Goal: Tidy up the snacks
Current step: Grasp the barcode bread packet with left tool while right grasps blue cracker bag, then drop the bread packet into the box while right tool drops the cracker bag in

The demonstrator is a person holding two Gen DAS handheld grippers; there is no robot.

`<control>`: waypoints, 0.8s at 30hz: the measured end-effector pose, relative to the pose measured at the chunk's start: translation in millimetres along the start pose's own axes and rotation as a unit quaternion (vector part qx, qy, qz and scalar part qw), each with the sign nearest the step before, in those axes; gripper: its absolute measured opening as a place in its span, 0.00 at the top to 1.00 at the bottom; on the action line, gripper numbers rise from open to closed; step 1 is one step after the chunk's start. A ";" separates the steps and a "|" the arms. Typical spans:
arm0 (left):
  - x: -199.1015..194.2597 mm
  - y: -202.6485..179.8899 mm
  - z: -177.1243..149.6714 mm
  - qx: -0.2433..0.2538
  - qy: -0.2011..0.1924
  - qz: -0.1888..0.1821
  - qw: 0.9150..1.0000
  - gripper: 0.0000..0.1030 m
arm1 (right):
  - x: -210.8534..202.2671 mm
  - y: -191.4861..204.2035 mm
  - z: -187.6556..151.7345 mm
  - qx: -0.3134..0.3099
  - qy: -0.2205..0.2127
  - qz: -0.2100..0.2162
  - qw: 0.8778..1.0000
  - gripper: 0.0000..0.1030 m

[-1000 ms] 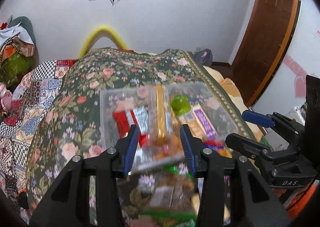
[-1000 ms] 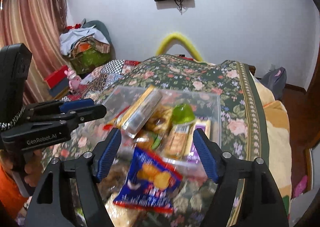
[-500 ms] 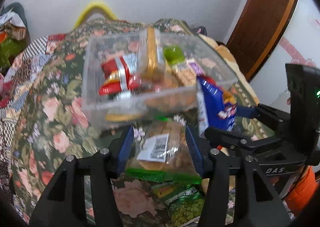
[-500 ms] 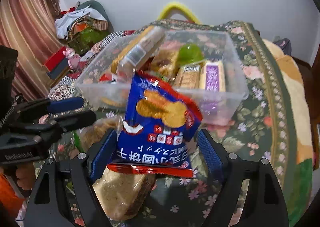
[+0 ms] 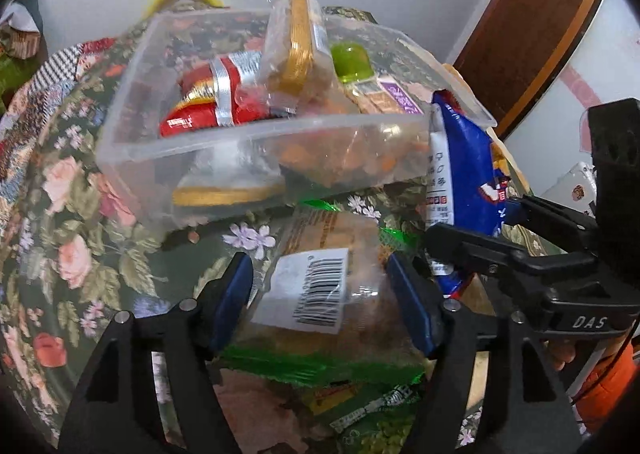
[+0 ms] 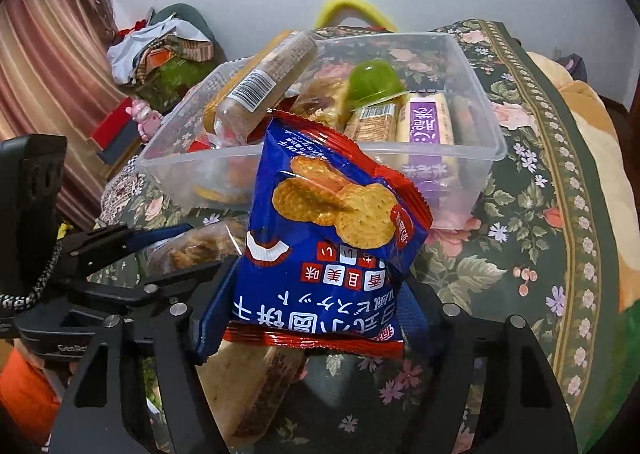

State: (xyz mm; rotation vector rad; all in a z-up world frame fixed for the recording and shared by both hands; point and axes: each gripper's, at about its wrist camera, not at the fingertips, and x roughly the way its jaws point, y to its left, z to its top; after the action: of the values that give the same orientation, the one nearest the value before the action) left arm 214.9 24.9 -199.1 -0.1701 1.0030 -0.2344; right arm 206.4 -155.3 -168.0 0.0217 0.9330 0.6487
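Note:
A clear plastic box (image 5: pixel 132 94) (image 6: pixel 476 102) holds several snacks: red packets, a gold-edged tray pack, a green jelly cup, purple bars. In front of it lies a clear, green-edged bag of brown snacks (image 5: pixel 320 286) with a barcode label. My left gripper (image 5: pixel 320 304) straddles that bag and its jaws are opening, with small gaps at the pads. My right gripper (image 6: pixel 314 310) has a blue cracker bag (image 6: pixel 332 238) (image 5: pixel 460 174) upright between its fingers. Its jaws are closing and the pads lie against the bag's sides.
Everything rests on a floral bedspread (image 6: pixel 520 254). A tan wrapped bar (image 6: pixel 256 382) lies under the blue bag, and a green pea packet (image 5: pixel 372 414) sits near the left fingers. A brown door (image 5: pixel 540 34) is at right. Clothes (image 6: pixel 160 42) are piled at back left.
Both grippers sank toward the bed and the box looms nearer. The blue bag went from lying flat to upright between the right fingers. The left fingers spread wider around the clear bag.

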 end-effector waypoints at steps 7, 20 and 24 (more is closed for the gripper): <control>-2.1 -3.7 -2.9 0.003 -0.006 -0.017 1.000 0.48 | -8.6 -3.9 -2.8 0.006 -0.006 -0.001 1.000 0.41; -63.1 -12.4 -22.2 0.007 -0.055 0.032 0.998 0.55 | -43.7 -0.3 0.3 -0.004 -0.044 -0.007 0.999 0.41; -88.7 -6.4 -11.0 0.001 -0.092 0.035 0.995 0.55 | -54.1 3.0 6.9 -0.010 -0.061 -0.012 0.998 0.41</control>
State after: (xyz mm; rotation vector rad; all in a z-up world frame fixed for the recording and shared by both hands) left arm 159.0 42.5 -131.3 -0.1521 0.8243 -0.1525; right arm 187.3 -179.6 -123.0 0.0323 0.8074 0.6267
